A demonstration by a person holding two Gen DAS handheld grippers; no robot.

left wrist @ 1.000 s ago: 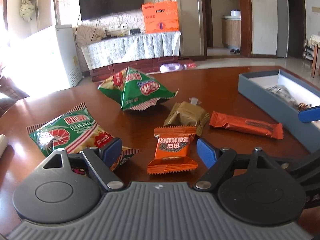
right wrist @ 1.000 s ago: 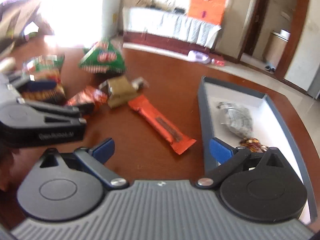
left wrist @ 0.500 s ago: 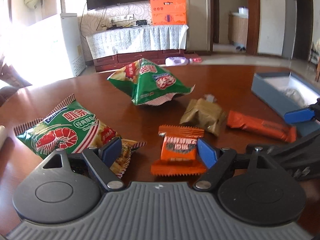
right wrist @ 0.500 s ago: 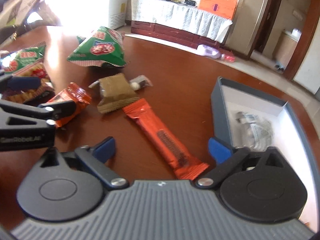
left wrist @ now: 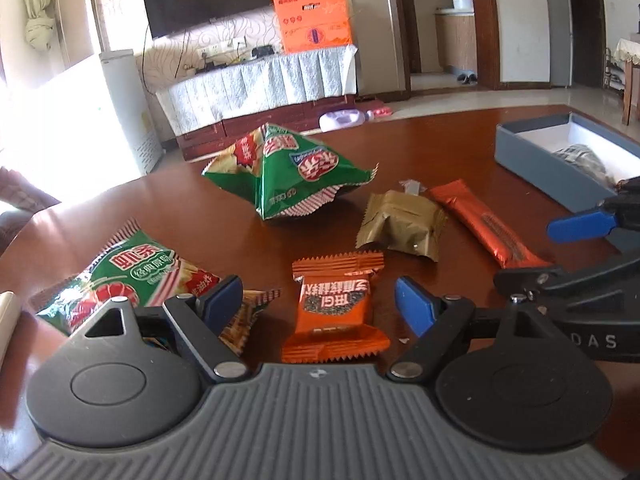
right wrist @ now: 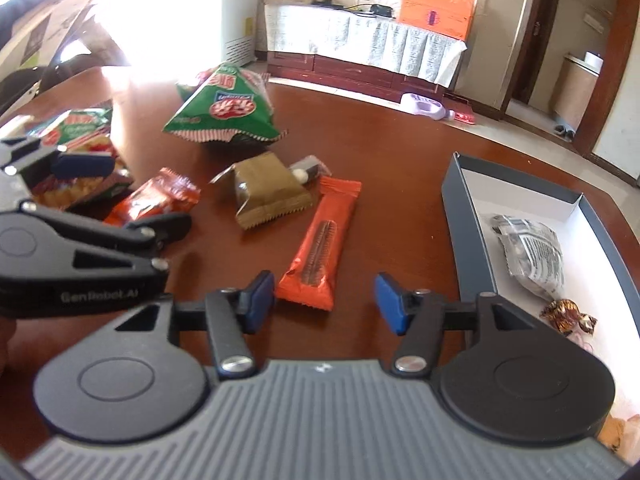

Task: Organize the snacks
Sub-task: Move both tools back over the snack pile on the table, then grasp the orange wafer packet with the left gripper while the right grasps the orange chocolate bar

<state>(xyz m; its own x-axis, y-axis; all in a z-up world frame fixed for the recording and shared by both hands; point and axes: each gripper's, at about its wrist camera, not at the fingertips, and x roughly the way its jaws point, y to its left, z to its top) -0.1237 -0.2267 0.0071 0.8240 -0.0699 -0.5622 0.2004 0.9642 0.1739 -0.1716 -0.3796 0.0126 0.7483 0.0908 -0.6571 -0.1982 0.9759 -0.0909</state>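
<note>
Worktop (right wrist: 392, 160): round dark wood; snacks loose.
Box (right wrist: 454, 216): grey open cardboard box, far right, partly filled.
Right tongs (right wrist: 324, 300): open wide, empty; long orange foil bar (right wrist: 324, 240) just ahead between fingers. Advice: lower, straddle the near end squarely.
Left tongs (left wrist: 318, 304): open, empty; small orange foil packet (left wrist: 334, 308) between fingers.

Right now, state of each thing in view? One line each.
left tool: open, straddling the small orange packet
right tool: open, at the near end of the orange bar
small orange packet: sealed, flat on table
orange bar: sealed, flat on table
gold packet: sealed, crumpled
pyramid chip bag: sealed, puffed
shrimp chip bag: sealed, flat
grey box: open, snacks inside
</note>
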